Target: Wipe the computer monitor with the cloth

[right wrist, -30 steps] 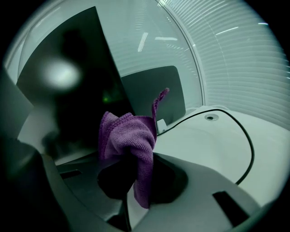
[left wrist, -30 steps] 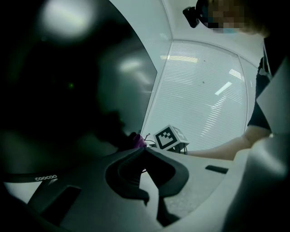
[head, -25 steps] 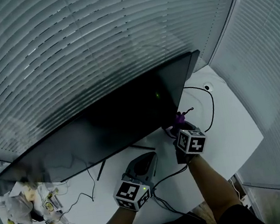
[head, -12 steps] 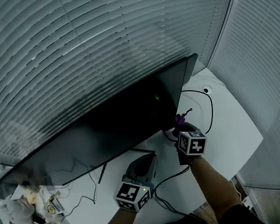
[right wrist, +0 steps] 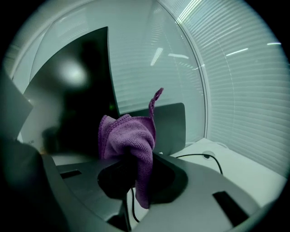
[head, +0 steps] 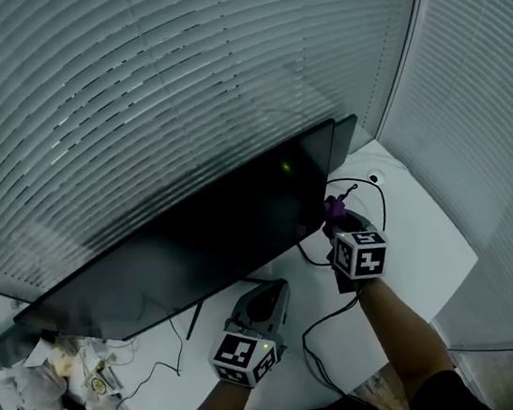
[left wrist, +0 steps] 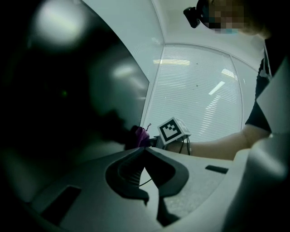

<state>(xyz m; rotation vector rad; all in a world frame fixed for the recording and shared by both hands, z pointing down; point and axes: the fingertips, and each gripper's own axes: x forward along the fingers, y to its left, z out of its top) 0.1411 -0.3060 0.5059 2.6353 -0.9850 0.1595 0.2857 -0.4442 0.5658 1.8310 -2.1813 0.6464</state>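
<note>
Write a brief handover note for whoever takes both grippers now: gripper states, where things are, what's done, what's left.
Left gripper: shut, empty, below the monitor's lower edge.
Right gripper: shut on the purple cloth, at the monitor's lower right corner; contact unclear.
Done: purple cloth picked up and brought to the monitor.
Left: wipe across the monitor; how much is already wiped cannot be told.
</note>
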